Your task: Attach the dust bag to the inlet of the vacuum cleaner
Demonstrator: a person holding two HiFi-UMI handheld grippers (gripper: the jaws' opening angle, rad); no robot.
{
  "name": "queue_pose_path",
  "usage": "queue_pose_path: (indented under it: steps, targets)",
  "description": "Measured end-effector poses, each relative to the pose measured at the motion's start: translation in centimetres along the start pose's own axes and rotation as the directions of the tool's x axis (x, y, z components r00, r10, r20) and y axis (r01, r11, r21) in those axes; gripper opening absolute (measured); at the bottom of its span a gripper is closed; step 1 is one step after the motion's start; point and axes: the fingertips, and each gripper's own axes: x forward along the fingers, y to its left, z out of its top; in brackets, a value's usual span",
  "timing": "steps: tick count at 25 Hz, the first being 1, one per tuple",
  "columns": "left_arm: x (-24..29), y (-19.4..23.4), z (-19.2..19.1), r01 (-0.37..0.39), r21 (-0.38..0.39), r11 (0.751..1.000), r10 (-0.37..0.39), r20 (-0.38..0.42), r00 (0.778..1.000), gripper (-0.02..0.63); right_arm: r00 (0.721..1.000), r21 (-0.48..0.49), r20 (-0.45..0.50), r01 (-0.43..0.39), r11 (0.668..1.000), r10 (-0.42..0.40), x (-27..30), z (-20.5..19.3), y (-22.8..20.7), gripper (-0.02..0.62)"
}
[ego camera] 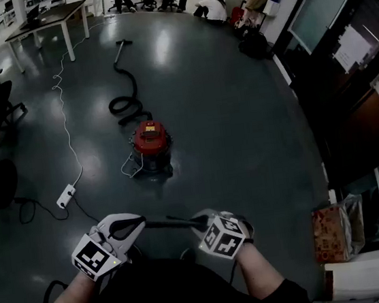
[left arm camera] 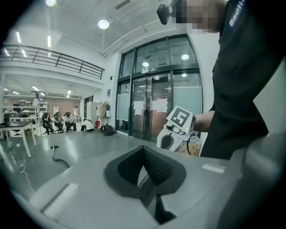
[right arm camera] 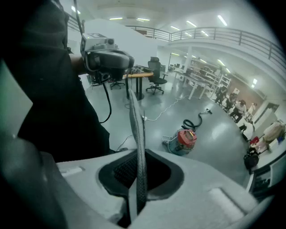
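Two tongs meet low in the head view, well short of the red vacuum cleaner (ego camera: 151,144), which stands on the dark floor (ego camera: 239,107) with its black hose (ego camera: 125,86) curling away behind it. The right tongs (ego camera: 199,221) are clamped on the dust bag (ego camera: 167,222), which shows only edge-on as a thin dark strip, so its shape and opening are hard to make out. The strip runs across to the left tongs (ego camera: 137,224); these are closed tight, and whether they pinch its far end cannot be told. The vacuum cleaner's inlet is too small to pick out. A white power strip (ego camera: 66,195) lies left of the vacuum cleaner in the head view.
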Motion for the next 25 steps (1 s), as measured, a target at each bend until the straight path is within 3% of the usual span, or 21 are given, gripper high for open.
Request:
queue_pose_path:
  steps: [16,25]
  targets:
    - [-0.9,1.7,-0.8,-0.02,-0.031,0.999,0.021,0.017,1.0,0.002,0.999,0.003,0.029,-0.022,1.0,0.022,1.2,1.6,0.1,0.028]
    - [-4.6,6.8,-2.3,-0.054,-0.065,0.996,0.057,0.045,0.997,0.002,1.0,0.027,-0.002,0.004,1.0,-0.004,3.1,4.2,-0.6,0.026]
